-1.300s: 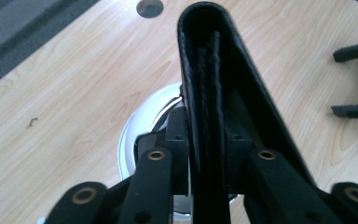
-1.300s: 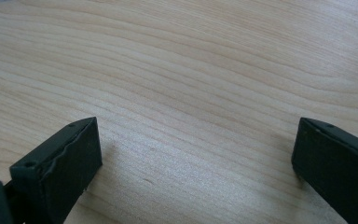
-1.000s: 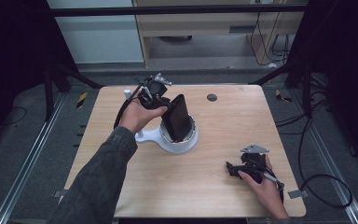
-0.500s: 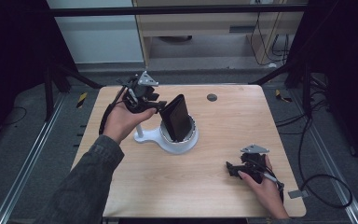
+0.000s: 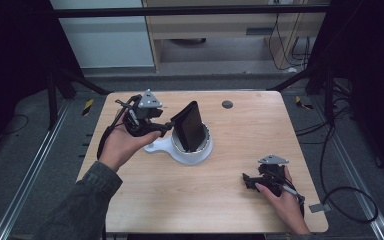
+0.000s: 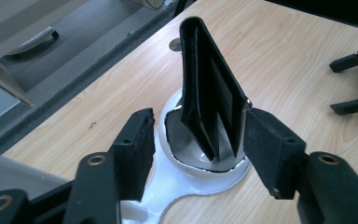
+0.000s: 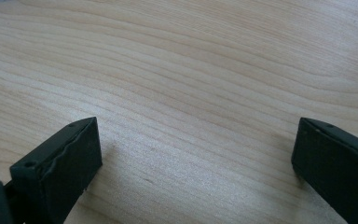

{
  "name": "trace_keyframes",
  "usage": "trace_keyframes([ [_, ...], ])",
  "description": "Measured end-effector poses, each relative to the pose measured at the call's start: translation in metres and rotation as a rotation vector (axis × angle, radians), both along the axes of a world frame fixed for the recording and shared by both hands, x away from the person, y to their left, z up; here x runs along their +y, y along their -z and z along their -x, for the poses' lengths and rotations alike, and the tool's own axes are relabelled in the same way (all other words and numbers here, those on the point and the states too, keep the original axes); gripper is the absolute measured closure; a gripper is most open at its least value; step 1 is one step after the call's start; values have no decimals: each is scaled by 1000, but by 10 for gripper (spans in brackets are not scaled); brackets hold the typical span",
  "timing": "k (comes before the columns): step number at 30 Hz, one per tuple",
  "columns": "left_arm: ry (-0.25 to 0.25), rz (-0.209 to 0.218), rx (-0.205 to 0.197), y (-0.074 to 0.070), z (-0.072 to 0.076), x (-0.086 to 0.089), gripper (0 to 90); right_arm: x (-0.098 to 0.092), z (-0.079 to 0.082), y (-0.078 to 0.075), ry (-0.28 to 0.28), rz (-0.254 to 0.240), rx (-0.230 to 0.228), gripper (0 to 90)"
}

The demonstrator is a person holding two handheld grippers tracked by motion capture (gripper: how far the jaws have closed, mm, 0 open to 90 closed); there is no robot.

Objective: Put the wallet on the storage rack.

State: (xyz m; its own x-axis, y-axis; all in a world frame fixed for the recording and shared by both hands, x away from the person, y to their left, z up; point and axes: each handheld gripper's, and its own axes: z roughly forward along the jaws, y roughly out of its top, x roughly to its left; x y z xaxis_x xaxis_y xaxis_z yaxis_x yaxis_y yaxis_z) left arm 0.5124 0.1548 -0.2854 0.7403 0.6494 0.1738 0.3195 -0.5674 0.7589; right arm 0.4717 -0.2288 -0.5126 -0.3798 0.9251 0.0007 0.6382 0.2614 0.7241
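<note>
Left tool (image 6: 198,154), jaws just opened, frees the black wallet (image 6: 212,107) standing in its white holder (image 6: 196,179); right tool (image 7: 196,163) spread.

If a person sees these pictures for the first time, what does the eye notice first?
First, the black wallet standing on end in the white bowl at the middle of the wooden table. Next, the left claw just beside it, its jaws just opened and apart from the wallet. The right claw rests open near the table's right front corner.

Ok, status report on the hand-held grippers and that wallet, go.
Left hand-held gripper open, jaws just widening, off the black wallet. Wallet upright in the white holder. Right hand-held gripper open, resting on the table. Nothing in the way.
</note>
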Motion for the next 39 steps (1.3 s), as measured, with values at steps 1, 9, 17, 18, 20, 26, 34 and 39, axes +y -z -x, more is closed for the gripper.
trace_keyframes([
  [1,2,2,4,1,2,0,404,0,0,0,0,0,0,18],
  [9,26,17,38,15,15,-3,281,0,0,0,0,0,-1,18],
  [17,21,-6,57,33,21,1,202,0,0,0,-1,-1,-1,18],
  [18,22,-4,65,35,22,2,189,0,0,0,-1,0,-1,18],
  [20,19,9,73,41,25,5,172,0,0,0,0,-1,-1,18],
  [26,9,9,88,64,33,16,113,-1,0,0,-5,6,-7,18],
  [34,-19,16,112,93,41,36,75,-1,2,0,-1,-4,1,18],
  [39,-69,4,110,113,44,57,70,-1,2,0,-4,5,-6,18],
])
